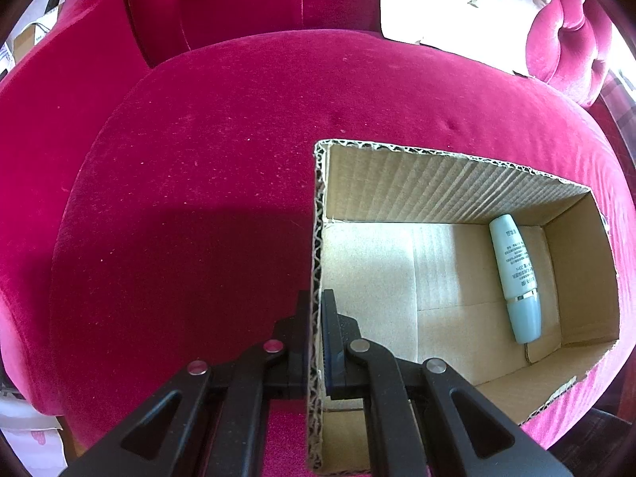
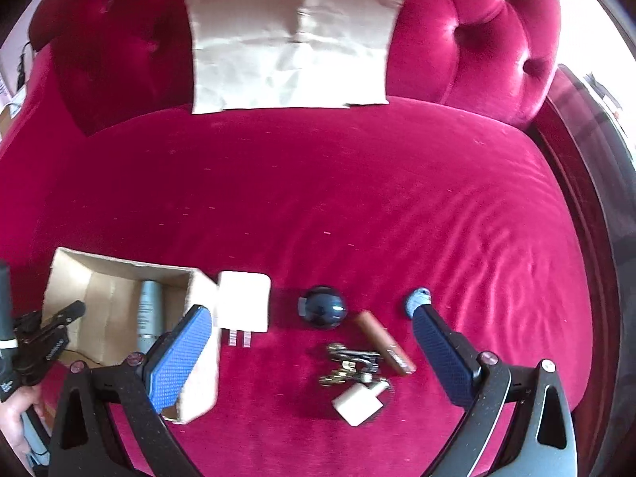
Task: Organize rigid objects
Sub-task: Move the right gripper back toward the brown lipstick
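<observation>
An open cardboard box (image 1: 457, 183) sits on the red velvet sofa seat with a pale blue bottle (image 1: 516, 278) lying inside it. My left gripper (image 1: 316, 306) is shut on the box's left wall, with the corrugated edge between its pads. In the right wrist view my right gripper (image 2: 308, 306) hangs open and empty above loose items to the right of the box (image 2: 115, 278). These are a white plug adapter (image 2: 244, 302), a dark blue ball (image 2: 322, 306), a brown cylinder (image 2: 383, 342), a bunch of keys (image 2: 349, 361) and a small white block (image 2: 357, 403).
A flattened sheet of brown paper (image 2: 290, 43) leans on the tufted sofa back. A person's hand (image 2: 16, 409) holds the left gripper (image 2: 71, 310) at the box's left side. The sofa's dark wooden edge (image 2: 588, 198) runs along the right.
</observation>
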Motion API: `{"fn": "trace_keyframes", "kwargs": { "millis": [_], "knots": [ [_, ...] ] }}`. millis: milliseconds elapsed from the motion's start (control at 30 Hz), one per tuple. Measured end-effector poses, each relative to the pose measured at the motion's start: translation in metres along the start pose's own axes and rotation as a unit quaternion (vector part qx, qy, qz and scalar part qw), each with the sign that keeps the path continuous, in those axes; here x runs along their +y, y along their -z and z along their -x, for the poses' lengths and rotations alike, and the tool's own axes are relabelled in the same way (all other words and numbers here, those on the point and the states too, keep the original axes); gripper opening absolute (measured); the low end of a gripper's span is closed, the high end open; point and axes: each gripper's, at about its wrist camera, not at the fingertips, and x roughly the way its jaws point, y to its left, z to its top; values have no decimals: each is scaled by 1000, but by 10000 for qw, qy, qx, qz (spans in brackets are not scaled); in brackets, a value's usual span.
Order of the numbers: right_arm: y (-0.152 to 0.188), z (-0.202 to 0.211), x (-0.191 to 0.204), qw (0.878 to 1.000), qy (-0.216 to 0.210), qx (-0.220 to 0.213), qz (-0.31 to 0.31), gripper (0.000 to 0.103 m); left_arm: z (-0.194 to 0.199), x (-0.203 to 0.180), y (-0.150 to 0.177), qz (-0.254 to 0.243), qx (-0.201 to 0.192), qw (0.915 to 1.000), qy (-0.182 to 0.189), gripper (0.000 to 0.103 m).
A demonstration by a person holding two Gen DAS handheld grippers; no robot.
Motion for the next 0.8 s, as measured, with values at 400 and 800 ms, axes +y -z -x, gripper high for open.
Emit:
{"fn": "trace_keyframes", "kwargs": {
  "millis": [400, 800],
  "knots": [
    [6, -20, -66, 9978, 236, 245, -564, 103, 1, 3, 0, 17, 24, 10000, 21, 4],
    [21, -47, -91, 9955, 224, 539, -749, 103, 1, 3, -1, 6, 26, 10000, -1, 4]
  ]
}}
